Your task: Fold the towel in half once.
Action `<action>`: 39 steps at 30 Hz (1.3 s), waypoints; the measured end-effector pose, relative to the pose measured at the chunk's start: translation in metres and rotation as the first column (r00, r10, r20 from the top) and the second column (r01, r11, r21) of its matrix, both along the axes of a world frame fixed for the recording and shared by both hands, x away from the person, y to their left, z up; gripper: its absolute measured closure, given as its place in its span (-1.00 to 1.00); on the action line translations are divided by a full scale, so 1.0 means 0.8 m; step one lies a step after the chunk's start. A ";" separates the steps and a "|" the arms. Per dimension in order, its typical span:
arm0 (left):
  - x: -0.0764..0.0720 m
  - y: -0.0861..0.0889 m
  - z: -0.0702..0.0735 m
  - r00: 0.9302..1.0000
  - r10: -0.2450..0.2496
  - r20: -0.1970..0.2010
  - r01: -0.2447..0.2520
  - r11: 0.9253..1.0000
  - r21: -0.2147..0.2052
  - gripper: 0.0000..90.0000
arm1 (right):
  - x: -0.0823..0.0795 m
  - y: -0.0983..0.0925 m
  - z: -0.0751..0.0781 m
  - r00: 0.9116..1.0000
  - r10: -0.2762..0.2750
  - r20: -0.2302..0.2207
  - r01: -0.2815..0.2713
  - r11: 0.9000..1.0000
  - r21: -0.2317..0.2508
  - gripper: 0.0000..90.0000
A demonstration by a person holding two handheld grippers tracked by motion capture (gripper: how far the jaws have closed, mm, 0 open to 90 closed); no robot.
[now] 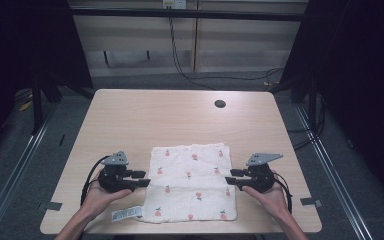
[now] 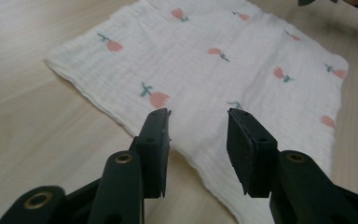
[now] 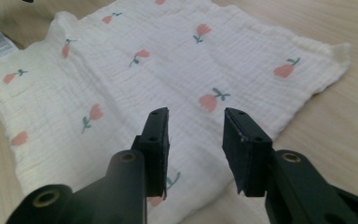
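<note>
One folded cloth (image 1: 192, 182) lies flat on the table (image 1: 180, 115) between two grippers, left (image 1: 141, 178) and right (image 1: 232, 176), both parted, holding nothing.

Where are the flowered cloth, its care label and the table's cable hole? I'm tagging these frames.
flowered cloth (image 1: 190, 182), high view, middle of the fabric.
care label (image 1: 126, 214), high view, centre of the tag.
cable hole (image 1: 220, 104), high view, its dark opening.

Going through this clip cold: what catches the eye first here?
The white cloth printed with small pink flowers lies flat at the near middle of the wooden table, its label sticking out at the near left corner. The left gripper and right gripper flank it at its left and right edges, both with jaws apart and nothing between them. Farther back, a dark round hole marks the tabletop.
</note>
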State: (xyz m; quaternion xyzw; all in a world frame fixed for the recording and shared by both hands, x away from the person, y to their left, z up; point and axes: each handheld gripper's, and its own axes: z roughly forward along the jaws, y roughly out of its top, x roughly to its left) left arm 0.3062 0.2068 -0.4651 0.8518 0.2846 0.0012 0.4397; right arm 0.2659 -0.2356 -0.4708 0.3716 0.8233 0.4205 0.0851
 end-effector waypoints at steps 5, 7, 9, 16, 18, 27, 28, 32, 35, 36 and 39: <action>0.012 -0.001 0.004 0.998 0.019 0.056 -0.021 0.999 0.039 0.50 | 0.010 -0.008 0.012 0.999 -0.025 0.023 0.025 1.000 0.014 0.44; 0.021 -0.003 0.006 0.998 0.036 0.056 -0.038 0.999 0.027 0.51 | 0.017 -0.012 0.015 0.999 -0.038 0.030 0.037 0.999 0.026 0.46; 0.037 -0.007 0.007 0.996 0.057 0.066 -0.059 0.998 0.031 0.50 | 0.034 -0.016 0.018 0.998 -0.056 0.041 0.056 0.998 0.015 0.47; 0.076 -0.016 -0.001 0.996 0.070 0.049 -0.072 0.997 0.027 0.48 | 0.089 -0.022 0.014 0.993 -0.117 0.013 0.116 0.993 0.017 0.49; 0.087 -0.017 -0.003 0.996 0.073 0.044 -0.074 0.997 0.021 0.48 | 0.107 -0.021 0.012 0.993 -0.117 0.010 0.116 0.993 0.015 0.49; 0.118 -0.025 -0.025 0.989 0.147 -0.019 -0.147 0.989 0.005 0.45 | 0.154 -0.001 -0.017 0.989 -0.150 -0.020 0.149 0.989 -0.004 0.52; 0.118 -0.025 -0.025 0.989 0.147 -0.019 -0.147 0.989 0.005 0.44 | 0.154 -0.001 -0.017 0.989 -0.150 -0.020 0.149 0.989 -0.004 0.52; 0.121 -0.014 -0.024 0.984 0.179 -0.022 -0.180 0.983 -0.020 0.38 | 0.164 -0.005 -0.031 0.983 -0.177 -0.036 0.177 0.984 -0.021 0.47; 0.122 -0.012 -0.025 0.981 0.194 -0.018 -0.194 0.981 -0.023 0.38 | 0.166 -0.004 -0.033 0.980 -0.195 -0.041 0.194 0.981 -0.018 0.46; 0.122 -0.011 -0.025 0.979 0.202 -0.004 -0.202 0.979 -0.018 0.38 | 0.166 -0.003 -0.034 0.980 -0.195 -0.040 0.195 0.981 -0.006 0.47; 0.126 -0.014 -0.029 0.971 0.237 -0.019 -0.237 0.971 -0.037 0.38 | 0.171 0.000 -0.037 0.979 -0.204 -0.032 0.203 0.979 -0.032 0.50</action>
